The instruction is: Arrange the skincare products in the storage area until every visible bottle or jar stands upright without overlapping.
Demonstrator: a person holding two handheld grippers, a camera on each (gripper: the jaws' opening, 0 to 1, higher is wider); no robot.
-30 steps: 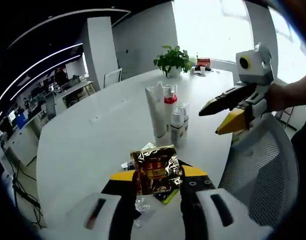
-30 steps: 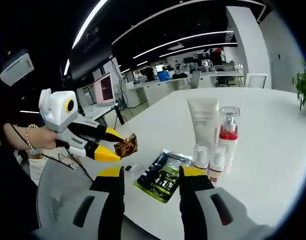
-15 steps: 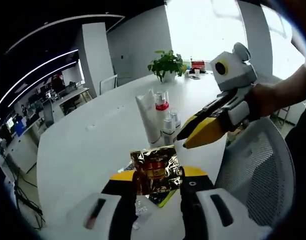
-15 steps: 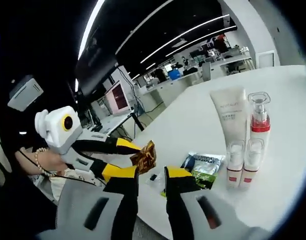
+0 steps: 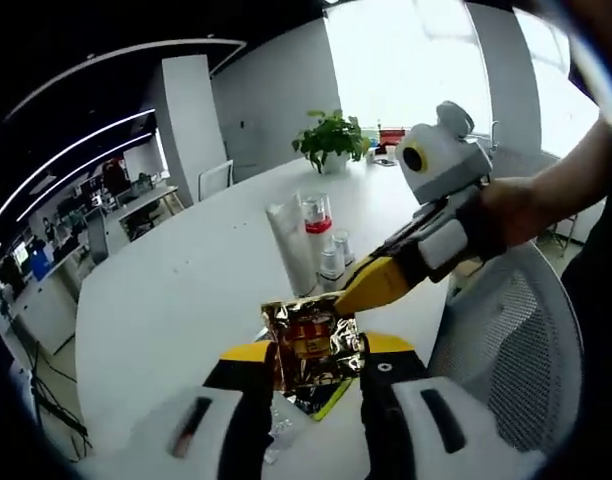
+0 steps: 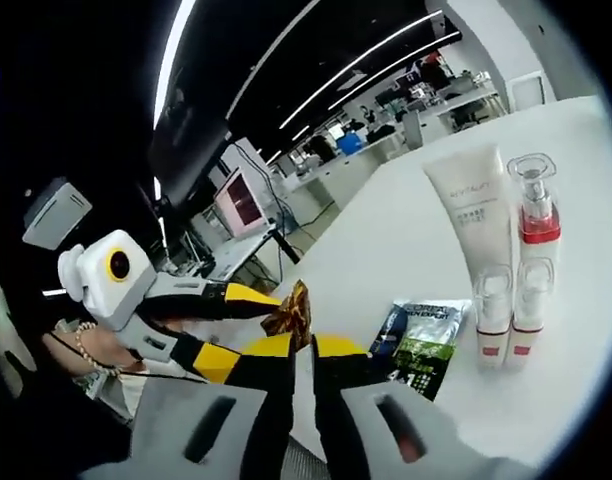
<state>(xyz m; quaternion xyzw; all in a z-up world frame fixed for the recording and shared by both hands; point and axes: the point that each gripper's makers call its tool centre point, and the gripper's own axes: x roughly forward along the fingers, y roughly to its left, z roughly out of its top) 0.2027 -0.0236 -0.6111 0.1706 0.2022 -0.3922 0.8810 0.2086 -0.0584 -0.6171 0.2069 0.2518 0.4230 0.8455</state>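
Note:
A crinkled gold sachet [image 5: 311, 338] is pinched upright in my left gripper [image 5: 311, 352], above the white table's [image 5: 176, 290] near edge. My right gripper [image 5: 362, 291] comes in from the right and meets the sachet's top right corner. In the right gripper view its jaws [image 6: 303, 350] stand almost together on the edge of the gold sachet [image 6: 297, 314], with the left gripper [image 6: 271, 315] holding it from the left. A white tube [image 6: 471, 225], a red-banded pump bottle [image 6: 536, 225] and two small bottles [image 6: 494, 312] stand upright together. A green sachet [image 6: 421, 340] lies flat beside them.
A mesh office chair [image 5: 516, 350] stands right of the table edge. A potted plant [image 5: 331, 135] and small items sit at the table's far end. Desks and monitors [image 6: 231, 200] fill the room behind. A person's hand [image 6: 81, 345] holds the left gripper.
My right gripper has swung in from the side to the gold sachet and its jaws have drawn together on it. The left gripper has kept its hold.

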